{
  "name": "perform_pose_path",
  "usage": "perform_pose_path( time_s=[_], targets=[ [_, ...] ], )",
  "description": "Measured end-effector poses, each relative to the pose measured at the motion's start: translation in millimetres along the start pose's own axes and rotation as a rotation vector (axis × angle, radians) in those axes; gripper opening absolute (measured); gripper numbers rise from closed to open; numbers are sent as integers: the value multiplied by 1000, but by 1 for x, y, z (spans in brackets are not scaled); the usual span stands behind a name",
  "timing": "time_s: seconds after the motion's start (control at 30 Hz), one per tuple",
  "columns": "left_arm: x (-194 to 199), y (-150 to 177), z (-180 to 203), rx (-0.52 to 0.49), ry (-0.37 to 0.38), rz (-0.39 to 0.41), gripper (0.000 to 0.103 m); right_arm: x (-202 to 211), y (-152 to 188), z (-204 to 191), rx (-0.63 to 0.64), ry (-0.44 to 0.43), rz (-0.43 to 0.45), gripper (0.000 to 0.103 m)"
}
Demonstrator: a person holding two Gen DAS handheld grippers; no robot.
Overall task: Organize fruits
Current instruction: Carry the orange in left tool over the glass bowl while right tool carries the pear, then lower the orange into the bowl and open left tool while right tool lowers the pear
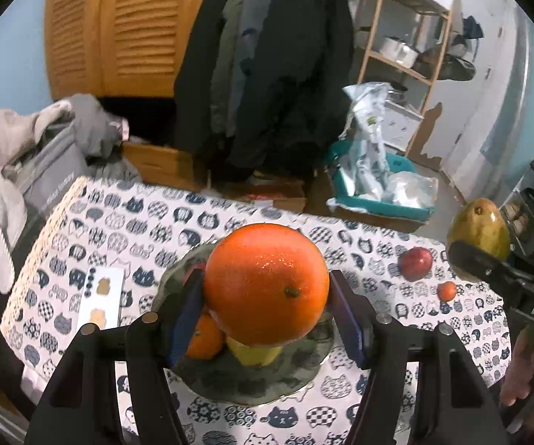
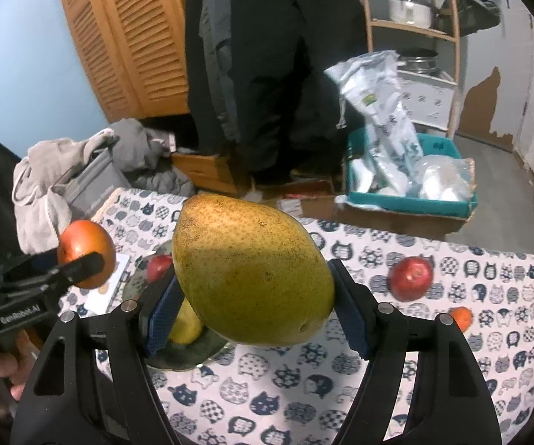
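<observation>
- Plate (image 1: pixel 304 374): rests on the cat-print tablecloth (image 1: pixel 118 222); holds a small orange (image 1: pixel 203 337), a yellow fruit (image 1: pixel 254 352) and a red fruit (image 2: pixel 158 265), partly hidden.
- Left gripper (image 1: pixel 267 296): jaws closed on a large orange (image 1: pixel 265 283) — blue pads press both flanks; fruit is above the plate.
- Right gripper (image 2: pixel 254 296): jaws clamp a pear (image 2: pixel 252 270), held above the plate's right edge.
- Loose on the cloth, right of the plate: a red apple (image 2: pixel 411 278) and a small tangerine (image 2: pixel 460 318), near each other — neither touched.
</observation>
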State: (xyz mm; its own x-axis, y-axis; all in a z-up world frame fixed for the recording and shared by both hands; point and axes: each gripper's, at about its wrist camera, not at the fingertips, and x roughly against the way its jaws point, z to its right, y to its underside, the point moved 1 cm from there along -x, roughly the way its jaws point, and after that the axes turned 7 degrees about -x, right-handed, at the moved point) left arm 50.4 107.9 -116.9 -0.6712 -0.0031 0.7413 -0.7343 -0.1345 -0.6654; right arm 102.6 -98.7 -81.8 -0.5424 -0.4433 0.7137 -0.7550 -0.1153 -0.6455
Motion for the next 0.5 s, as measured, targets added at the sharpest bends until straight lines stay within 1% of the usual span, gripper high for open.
perform_pose_path(
  time_s=[0.13,0.5],
  targets=[
    [-12,10,-15,22,-2,-39,67,-18,1,-13,8,-14,-25,75],
    [-47,38,-36,50,-9,-145,67,-72,13,-41,21,-47,-121,75]
  ],
)
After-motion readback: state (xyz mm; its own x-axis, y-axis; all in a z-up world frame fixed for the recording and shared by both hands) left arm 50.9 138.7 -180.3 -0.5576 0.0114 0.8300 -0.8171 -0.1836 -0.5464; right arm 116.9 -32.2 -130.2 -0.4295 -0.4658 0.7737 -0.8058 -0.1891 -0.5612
